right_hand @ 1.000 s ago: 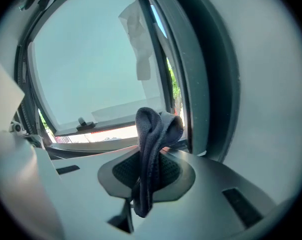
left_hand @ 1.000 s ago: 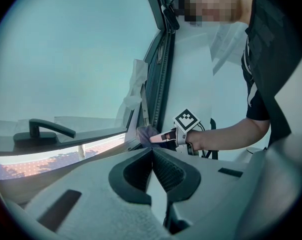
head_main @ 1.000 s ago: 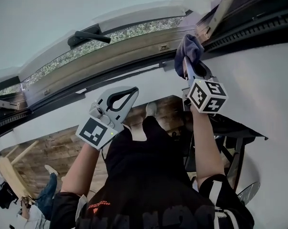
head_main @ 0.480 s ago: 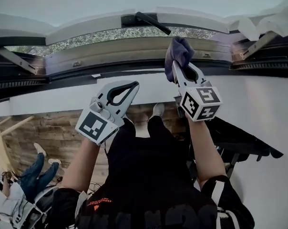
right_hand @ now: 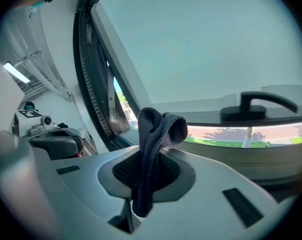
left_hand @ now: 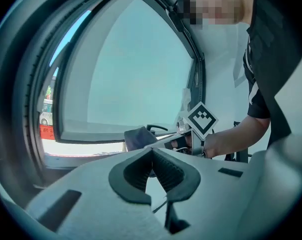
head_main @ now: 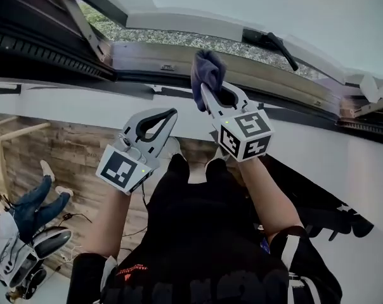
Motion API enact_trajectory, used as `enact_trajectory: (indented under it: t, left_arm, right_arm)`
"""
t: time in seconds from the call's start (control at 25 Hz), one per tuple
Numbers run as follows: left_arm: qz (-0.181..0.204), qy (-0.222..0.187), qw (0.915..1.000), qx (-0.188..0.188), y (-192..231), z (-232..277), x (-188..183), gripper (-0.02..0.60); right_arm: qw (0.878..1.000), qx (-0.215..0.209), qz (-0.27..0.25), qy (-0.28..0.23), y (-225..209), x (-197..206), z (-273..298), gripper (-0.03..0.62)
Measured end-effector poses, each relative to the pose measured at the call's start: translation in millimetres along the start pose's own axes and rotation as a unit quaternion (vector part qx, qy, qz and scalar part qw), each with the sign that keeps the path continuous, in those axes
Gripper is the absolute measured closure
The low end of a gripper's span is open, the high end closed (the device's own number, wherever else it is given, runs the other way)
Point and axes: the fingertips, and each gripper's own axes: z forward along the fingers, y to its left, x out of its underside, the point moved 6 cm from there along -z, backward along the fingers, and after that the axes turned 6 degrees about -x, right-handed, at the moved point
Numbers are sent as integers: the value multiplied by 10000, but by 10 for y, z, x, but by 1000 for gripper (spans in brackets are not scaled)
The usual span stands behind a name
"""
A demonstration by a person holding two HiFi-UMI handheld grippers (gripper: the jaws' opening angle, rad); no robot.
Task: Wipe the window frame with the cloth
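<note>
Near the window handle [head_main: 272,42], the right tool [head_main: 204,94] grips the cloth [head_main: 206,70].

The person wears a black short-sleeved top [head_main: 198,265] with orange lettering and a white-striped sleeve; the pale grey left claw [head_main: 172,113] and right claw [head_main: 204,92] have black lining and black-and-white marker cubes [head_main: 245,135].

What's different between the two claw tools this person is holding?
The right gripper is shut on a dark blue cloth; the left gripper is shut on nothing. The right gripper is raised up by the window frame, while the left gripper hangs lower, in front of the white wall below that frame. Both are the same pale two-jaw design, and both have their jaws together.
</note>
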Motion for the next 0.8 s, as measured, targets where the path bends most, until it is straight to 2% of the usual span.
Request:
enact_trajectory:
  t: [0.32,0.44,0.56,0.8]
  left_arm:
    - [-158,-28,9979,-620,582,-700,172,561]
    - [-161,-87,9971,-737,703,-856,239,561]
    - [-75,-203,9968,-773,786,-941,283,563]
    - [-147,-239,9963,-810,839,-1003,320,561]
  right_arm:
    - [9973,-695,-93,213,746,-42,951,551]
    - [9959,-857,-78,265,935,-51,1181,551]
    - [9950,-947,-82,322,1075,-60,1361,551]
    - [9949,-900,-28,462,1151,-4,1549,551]
